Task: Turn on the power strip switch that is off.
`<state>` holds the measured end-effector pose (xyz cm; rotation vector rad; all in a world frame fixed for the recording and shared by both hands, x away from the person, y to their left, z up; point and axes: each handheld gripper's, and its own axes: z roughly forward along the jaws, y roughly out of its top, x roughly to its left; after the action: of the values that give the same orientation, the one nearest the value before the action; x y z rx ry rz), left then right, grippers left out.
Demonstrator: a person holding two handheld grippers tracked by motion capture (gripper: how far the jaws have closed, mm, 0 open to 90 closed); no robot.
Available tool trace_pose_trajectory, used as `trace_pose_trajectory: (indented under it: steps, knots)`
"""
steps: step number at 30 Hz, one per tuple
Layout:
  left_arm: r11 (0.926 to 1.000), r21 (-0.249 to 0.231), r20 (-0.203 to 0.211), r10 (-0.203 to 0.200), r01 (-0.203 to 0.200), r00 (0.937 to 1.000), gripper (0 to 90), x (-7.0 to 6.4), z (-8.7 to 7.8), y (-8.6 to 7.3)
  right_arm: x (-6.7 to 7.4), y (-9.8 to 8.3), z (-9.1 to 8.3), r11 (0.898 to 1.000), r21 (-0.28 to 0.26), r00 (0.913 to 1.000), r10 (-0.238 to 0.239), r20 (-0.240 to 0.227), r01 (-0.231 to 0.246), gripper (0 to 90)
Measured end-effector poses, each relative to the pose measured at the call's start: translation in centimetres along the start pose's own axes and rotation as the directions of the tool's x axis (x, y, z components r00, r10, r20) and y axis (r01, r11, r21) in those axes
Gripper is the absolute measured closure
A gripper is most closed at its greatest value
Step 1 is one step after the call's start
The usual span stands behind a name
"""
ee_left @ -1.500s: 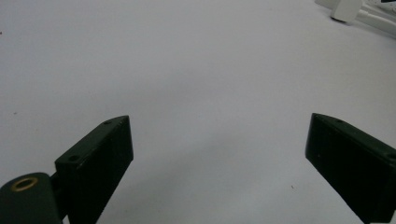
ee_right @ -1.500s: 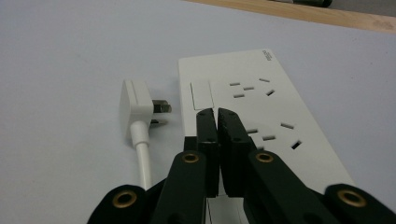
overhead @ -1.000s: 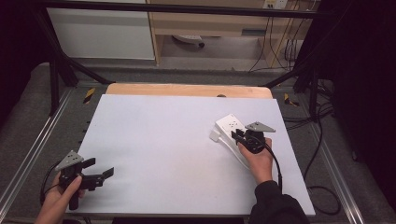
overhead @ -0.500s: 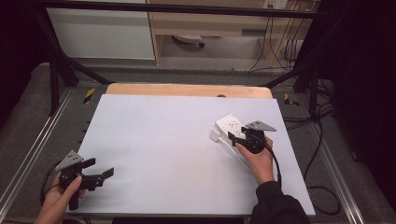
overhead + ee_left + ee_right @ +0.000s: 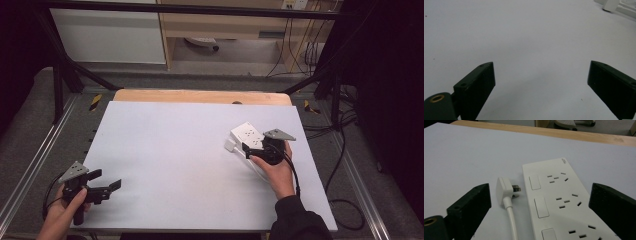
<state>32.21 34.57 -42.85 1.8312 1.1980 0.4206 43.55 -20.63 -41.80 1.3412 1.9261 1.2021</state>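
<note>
A pale grey-white table top was seen from the high view, backed by a strip of bare wood along its far edge. The left gripper was held in the person's left hand at the near left corner of the table, its jaws spread wide apart with nothing between them; in the left gripper view the two black jaws were seen parted over bare table surface, and a white object, too cropped to be identified with certainty, was glimpsed at the upper right corner. The right gripper was held in the right hand on the right side of the table, directly at the near end of a white power strip. Its jaws were likewise spread wide and were closed on nothing. In the right gripper view the power strip was shown lying flat between the two jaws, nearer the right-hand one, with rows of sockets and rectangular switches on its upper face. A white plug was found lying on the table just beside the strip's left edge, its metal prongs pointed toward the strip, and whether they touched it could not be told. A white cable was seen running from the plug toward the camera, between the jaws. The two grippers were kept well apart, at opposite sides of the table.
</note>
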Motion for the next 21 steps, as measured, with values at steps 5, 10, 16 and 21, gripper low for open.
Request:
trace_pose_trajectory:
  steps: [5, 10, 16, 21]
  knots:
    - [1.0000, 0.003, -0.003, 0.000, 0.000, 1.0000, 7.8, 0.0, 0.0, 0.0, 0.2, 0.2, -0.7, 1.000, -0.017, 0.9995, 0.010, -0.031, -0.010, 2.3]
    - [1.0000, 0.004, -0.004, 0.000, 0.000, 1.0000, 7.8, 0.0, 0.0, 0.0, 0.3, 0.5, -1.3, 0.999, -0.029, 0.9994, 0.011, -0.032, -0.012, 2.8]
    - [1.0000, 0.005, -0.006, -0.001, 0.001, 1.0000, 7.8, 0.0, 0.0, 0.0, 0.6, 1.0, -1.9, 0.999, -0.037, 0.9999, 0.000, -0.011, 0.000, 4.5]
    - [1.0000, 0.007, -0.006, 0.000, 0.000, 1.0000, 7.8, 0.0, 0.0, 0.0, 0.7, 1.3, -2.8, 0.996, -0.083, 0.9998, -0.020, -0.002, 0.020, 6.0]
